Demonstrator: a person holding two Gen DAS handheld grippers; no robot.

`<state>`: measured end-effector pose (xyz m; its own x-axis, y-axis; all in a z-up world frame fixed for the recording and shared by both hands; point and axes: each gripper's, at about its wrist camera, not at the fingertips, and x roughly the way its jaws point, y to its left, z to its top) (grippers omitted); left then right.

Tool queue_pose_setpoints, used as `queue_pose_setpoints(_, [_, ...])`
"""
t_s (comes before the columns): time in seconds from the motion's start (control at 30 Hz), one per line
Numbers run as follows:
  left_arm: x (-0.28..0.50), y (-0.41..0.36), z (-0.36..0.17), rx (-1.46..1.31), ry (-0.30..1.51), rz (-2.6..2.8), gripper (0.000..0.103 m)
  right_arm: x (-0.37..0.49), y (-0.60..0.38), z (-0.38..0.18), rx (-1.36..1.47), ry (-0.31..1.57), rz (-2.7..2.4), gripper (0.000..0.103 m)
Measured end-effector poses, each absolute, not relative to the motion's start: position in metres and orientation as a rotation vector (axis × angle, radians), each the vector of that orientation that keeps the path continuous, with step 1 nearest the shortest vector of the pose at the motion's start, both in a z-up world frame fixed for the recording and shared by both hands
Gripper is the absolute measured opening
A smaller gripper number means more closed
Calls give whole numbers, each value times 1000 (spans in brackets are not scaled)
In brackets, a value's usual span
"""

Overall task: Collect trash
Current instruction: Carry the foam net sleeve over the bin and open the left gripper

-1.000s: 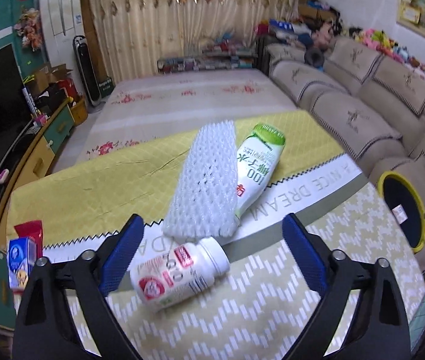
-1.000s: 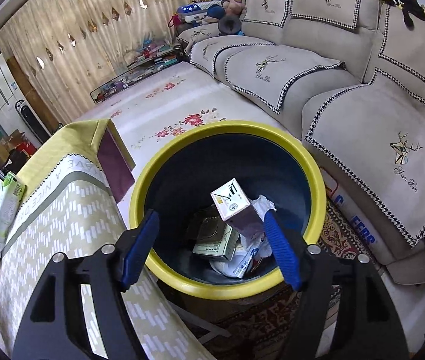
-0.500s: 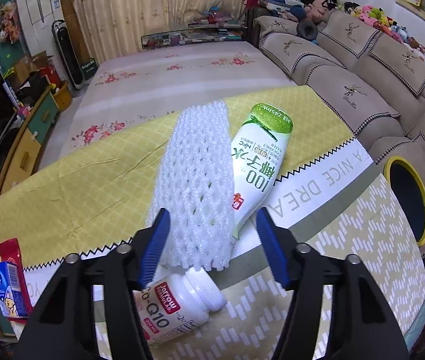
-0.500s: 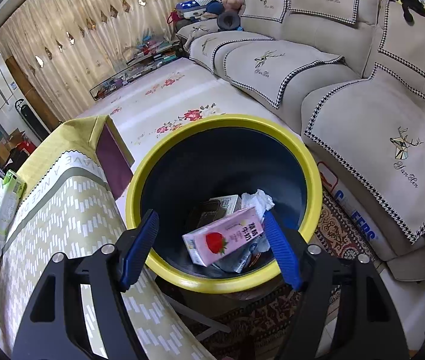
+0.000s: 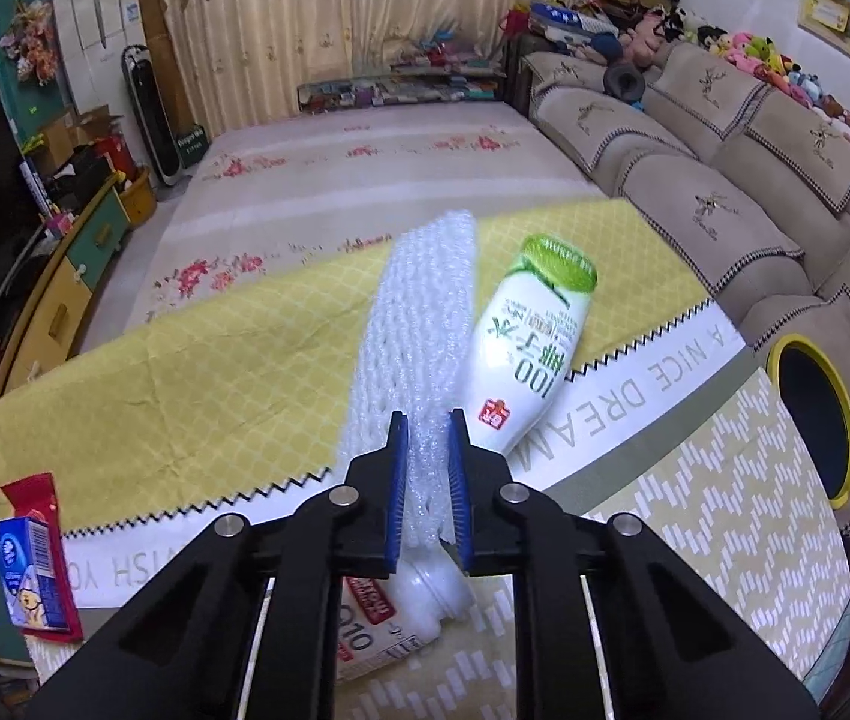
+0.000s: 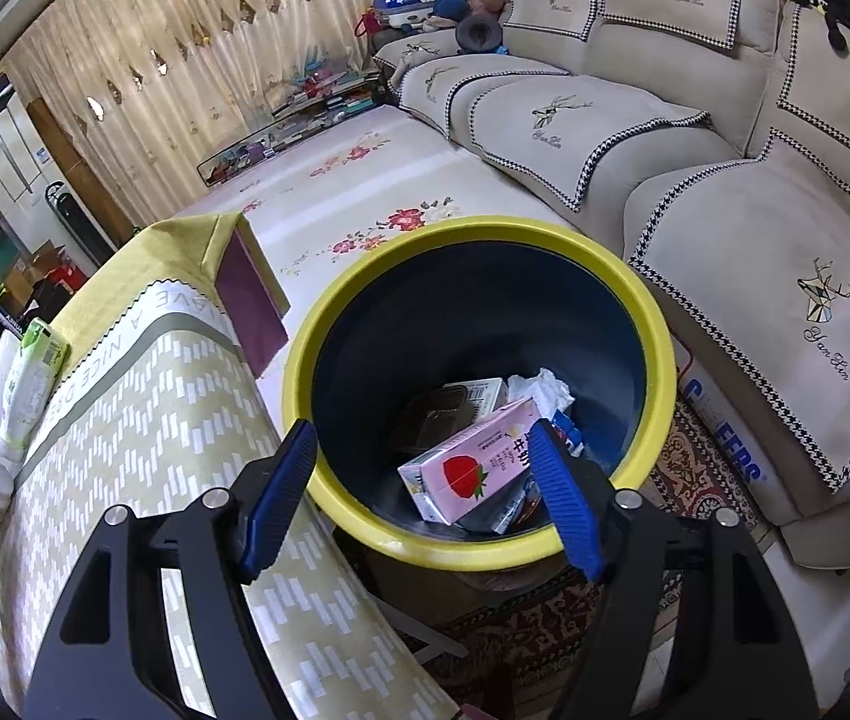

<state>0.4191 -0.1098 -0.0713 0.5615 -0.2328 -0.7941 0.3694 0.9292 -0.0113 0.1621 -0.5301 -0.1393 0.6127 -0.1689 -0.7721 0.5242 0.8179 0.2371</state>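
The table (image 5: 724, 540) with its yellow cloth lies under the left tongs (image 5: 427, 480). The trash bin (image 6: 658, 324) sits right below the right tongs (image 6: 425, 486), just beside the table's end. From the left tongs the bin (image 5: 841, 396) is off to the right, well apart.

The white foam net (image 5: 419, 324) is long. It points straight away from the left tongs, and its near end is between their blue pads. The left tongs are pressed together, pinching that near end. The foam net is the left hand's job, since the right tongs are far from it.

A white bottle with a green cap (image 5: 535, 342) lies just right of the net, touching it. A small pill bottle (image 5: 377, 618) lies under the left tongs.

The right tongs are spread wide and hold nothing. A pink strawberry carton (image 6: 466, 468) lies in the bin between them.

I think the next move is to lift the net and carry it right, over to the bin.
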Motion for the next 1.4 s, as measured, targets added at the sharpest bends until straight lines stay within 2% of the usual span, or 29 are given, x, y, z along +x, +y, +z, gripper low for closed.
queue_pose_setpoints(0.33, [363,-107,-11,178,761,-397,12,146,-527,-128,476,791,-411,69])
queue_pose_setpoints(0.6, [287,-160,18,228,715,-563,12,123,-530,-116,465,755,-408,70])
queue_pose_setpoints(0.93, [222,-283,7,279,744,-802,12,70,-554,-106,467,717,-433,71])
queue_pose_setpoints(1.03, [214,-324,-2,277,759,-860,12,53,-563,-102,462,698,-464,74])
queue_pose_setpoints(1.4, [234,-456,-54,293,879,-942,12,28,-586,-109,497,691,-501,74])
